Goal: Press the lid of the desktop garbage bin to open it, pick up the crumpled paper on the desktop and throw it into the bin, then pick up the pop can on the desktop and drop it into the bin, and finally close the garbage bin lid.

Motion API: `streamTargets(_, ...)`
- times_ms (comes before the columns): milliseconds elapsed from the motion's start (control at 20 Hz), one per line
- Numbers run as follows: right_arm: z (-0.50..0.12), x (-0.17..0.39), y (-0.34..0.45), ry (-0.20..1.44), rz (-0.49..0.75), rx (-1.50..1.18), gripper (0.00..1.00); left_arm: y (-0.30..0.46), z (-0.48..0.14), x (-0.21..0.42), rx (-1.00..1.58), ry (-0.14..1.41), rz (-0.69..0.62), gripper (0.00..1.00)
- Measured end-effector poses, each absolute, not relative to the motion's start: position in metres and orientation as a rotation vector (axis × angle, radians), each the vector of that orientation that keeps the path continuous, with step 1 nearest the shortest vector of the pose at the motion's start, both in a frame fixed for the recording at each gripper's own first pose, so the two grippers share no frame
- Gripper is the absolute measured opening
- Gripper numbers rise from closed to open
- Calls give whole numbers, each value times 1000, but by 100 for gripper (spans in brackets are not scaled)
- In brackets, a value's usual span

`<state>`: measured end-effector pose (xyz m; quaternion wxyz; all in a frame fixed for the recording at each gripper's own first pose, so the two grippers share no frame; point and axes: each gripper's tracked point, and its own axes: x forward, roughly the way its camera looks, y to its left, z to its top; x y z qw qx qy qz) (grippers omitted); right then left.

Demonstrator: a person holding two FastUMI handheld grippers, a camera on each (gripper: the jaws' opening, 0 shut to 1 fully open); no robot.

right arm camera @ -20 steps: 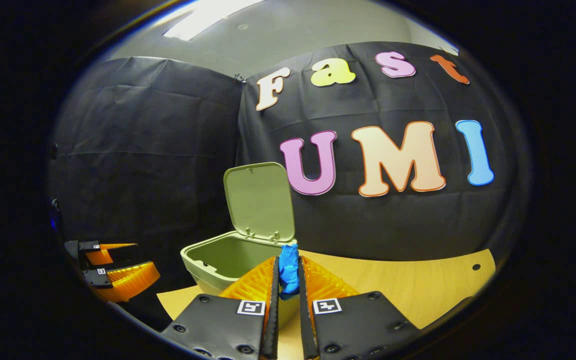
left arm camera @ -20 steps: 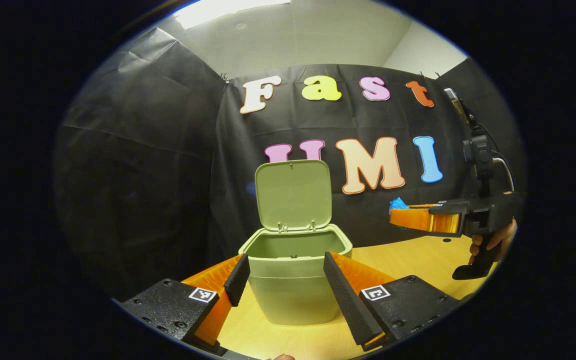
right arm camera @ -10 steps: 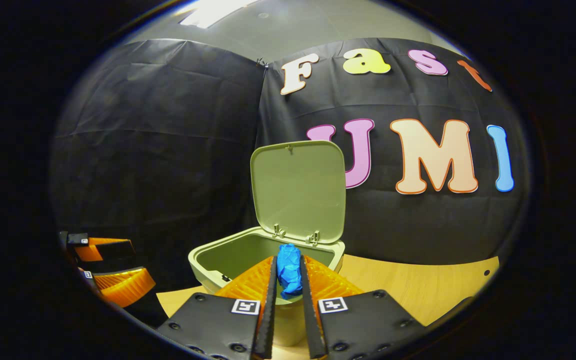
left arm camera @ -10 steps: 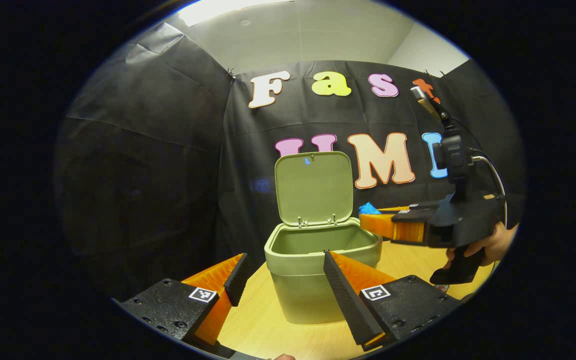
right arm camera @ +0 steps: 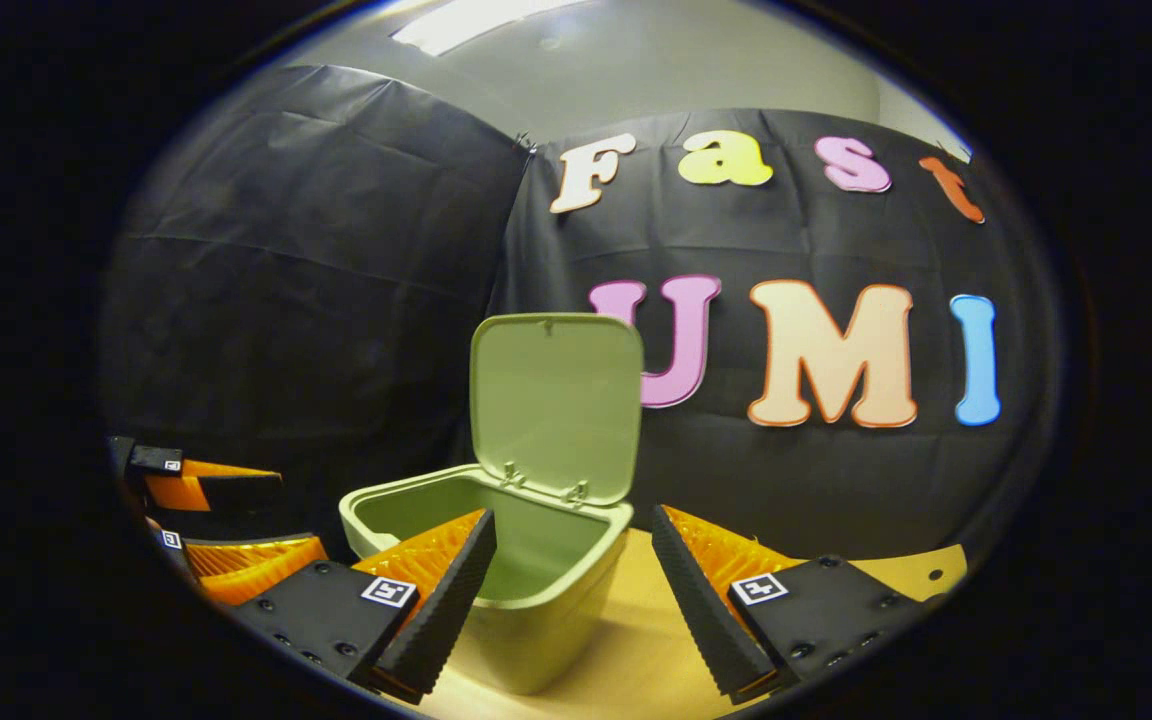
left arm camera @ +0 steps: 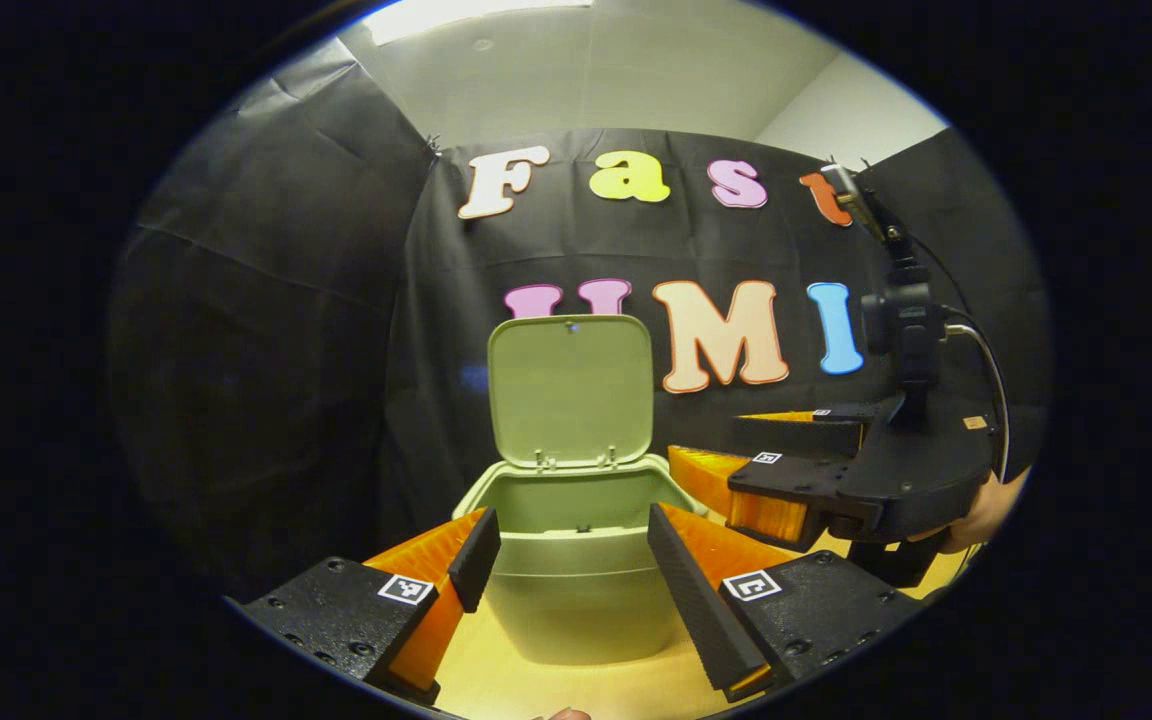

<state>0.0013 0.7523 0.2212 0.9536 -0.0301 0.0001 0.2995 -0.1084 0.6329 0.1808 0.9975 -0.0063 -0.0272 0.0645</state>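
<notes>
Half a second ago our right gripper (right arm camera: 568, 570) was pinched on a blue wad of crumpled paper just above the bin (right arm camera: 496, 590); now its fingers stand wide apart with nothing between them, and the wad is gone from between the pads. We judge that the paper has dropped into the bin — we cannot see it lying inside, since the bin's near wall hides the bottom in both views, so that is a reading and not a sighting. In the left gripper view the right gripper (left arm camera: 726, 470) hangs just beside the bin's right rim, its fingers spread, with a hand (left arm camera: 986, 510) behind it on the grip. Our left gripper (left arm camera: 566, 570) is spread too, holding nothing, with the bin (left arm camera: 576, 560) straight ahead of it between its fingers but apart from them; in the right gripper view the left gripper (right arm camera: 206, 520) waits off to the left, well clear. The lid (right arm camera: 556, 405) stands upright on its hinge at the back, as it did a second ago, so the bin is open for the next item. To our mind the paper step is done, and what remains is the pop can, then the lid. We do not spot the can on the wooden desk (right arm camera: 636, 640) from here, so the next move likely calls for turning away from the bin to find it.
</notes>
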Motion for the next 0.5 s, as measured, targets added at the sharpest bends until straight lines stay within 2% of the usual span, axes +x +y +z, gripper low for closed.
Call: streamTargets(500, 273, -4, 562, -66, 329, -17, 98, 501, 199, -71, -17, -95, -93, 89)
